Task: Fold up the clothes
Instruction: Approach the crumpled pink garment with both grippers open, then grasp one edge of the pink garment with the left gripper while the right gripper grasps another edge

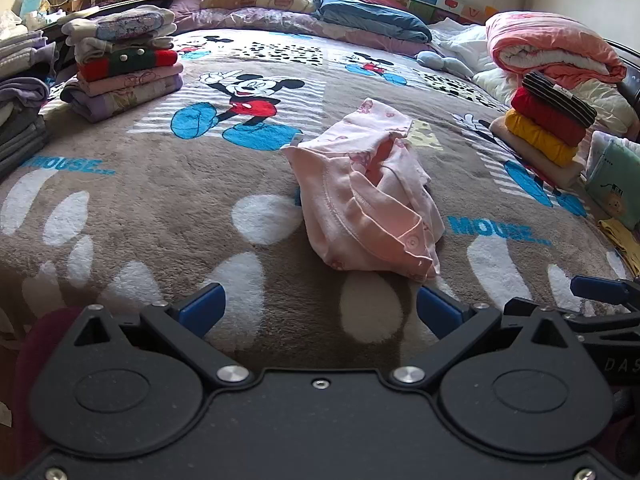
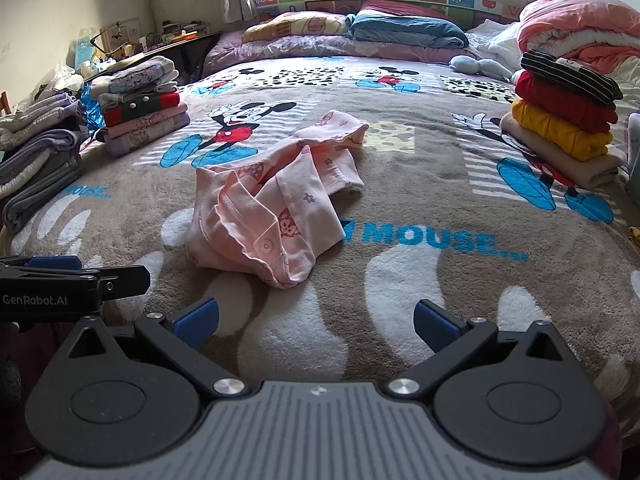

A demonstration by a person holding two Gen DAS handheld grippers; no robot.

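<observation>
A small pink child's garment (image 1: 368,196) lies crumpled on the brown cartoon-mouse blanket (image 1: 160,208), a snap button showing on its near edge. In the right wrist view the same pink garment (image 2: 272,204) sits ahead and to the left. My left gripper (image 1: 320,312) hovers just short of it, blue fingers wide apart, nothing held. My right gripper (image 2: 316,320) is open too, over white patches of the blanket (image 2: 440,184). The right gripper's blue tip (image 1: 600,290) shows at the right edge of the left wrist view, and the left gripper's body (image 2: 72,284) at the left of the right wrist view.
A stack of folded clothes (image 1: 124,64) stands at the far left, with grey and purple piles (image 1: 20,120) beside it. Another folded stack (image 2: 560,120) in striped, red, yellow and beige sits at the right. Pillows (image 2: 352,28) and a pink quilt (image 1: 552,44) line the far end.
</observation>
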